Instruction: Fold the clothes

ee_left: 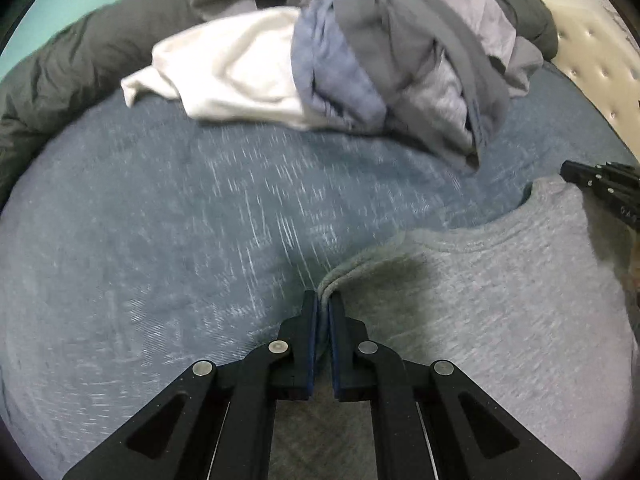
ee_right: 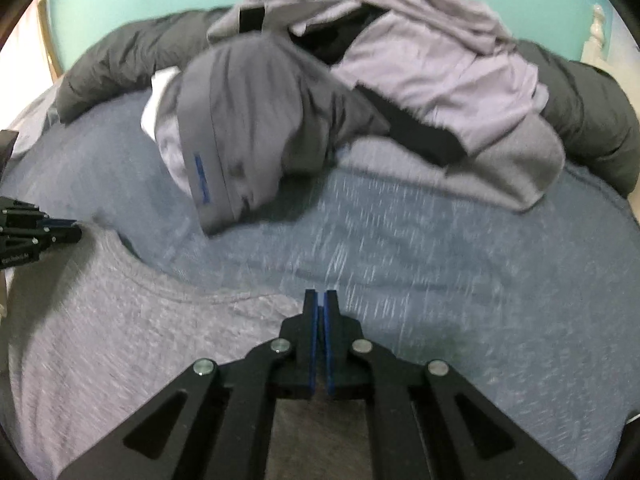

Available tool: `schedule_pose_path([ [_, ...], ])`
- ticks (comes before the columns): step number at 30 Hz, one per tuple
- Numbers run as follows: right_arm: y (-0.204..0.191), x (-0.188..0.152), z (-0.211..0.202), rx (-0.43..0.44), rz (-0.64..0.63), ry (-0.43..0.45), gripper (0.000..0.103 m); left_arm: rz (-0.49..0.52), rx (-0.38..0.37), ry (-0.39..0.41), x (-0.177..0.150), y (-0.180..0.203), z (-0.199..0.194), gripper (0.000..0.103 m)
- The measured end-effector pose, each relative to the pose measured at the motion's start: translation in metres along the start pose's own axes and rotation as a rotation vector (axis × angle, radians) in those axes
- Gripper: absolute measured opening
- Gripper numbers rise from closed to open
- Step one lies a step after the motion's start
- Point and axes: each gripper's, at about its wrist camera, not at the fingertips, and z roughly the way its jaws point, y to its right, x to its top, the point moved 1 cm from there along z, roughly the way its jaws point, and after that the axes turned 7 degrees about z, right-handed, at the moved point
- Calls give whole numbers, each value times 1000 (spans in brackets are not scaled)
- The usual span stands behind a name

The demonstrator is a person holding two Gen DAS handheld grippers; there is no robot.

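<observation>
Here, a grey T-shirt [ee_left: 500,300] lies flat on the blue bed cover [ee_left: 160,220], its neckline facing the heap of unfolded clothes [ee_left: 400,60]. Left of the T-shirt's neckline, the left hand-held gripper [ee_left: 323,300] is closed, its blue pads pinching a doubled fold of the shirt's shoulder edge. Right of the neckline, the right hand-held gripper [ee_right: 321,298] is likewise closed at the opposite shoulder edge; whether cloth sits between its pads cannot be told from the right wrist view. Beyond the T-shirt, the heap holds a white garment [ee_left: 224,68], a blue one [ee_left: 332,76] and grey ones. A dark duvet [ee_right: 120,64] borders the bed cover behind the heap.
</observation>
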Motion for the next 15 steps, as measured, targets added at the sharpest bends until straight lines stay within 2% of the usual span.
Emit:
schedule_pose_path([
  [3,5,-11,16,9,22,-61,2,-8,-16,7,-6,-1,6,8],
  [5,6,-14,18,19,31,-63,4,-23,-22,15,-7,-3,5,9],
  [8,11,-9,2,19,50,-6,4,-86,-33,38,-3,-11,-10,16],
  [9,14,-8,-5,-4,59,13,4,-90,-33,50,-3,-13,-17,21],
  [11,21,-5,-24,-36,88,61,5,-98,-32,74,-4,-17,-33,24],
  [14,28,-11,-62,29,170,142,8,-116,-59,94,-17,-25,-62,24],
  [15,27,-15,-70,47,187,153,16,-118,-76,101,-26,-28,-76,25],
])
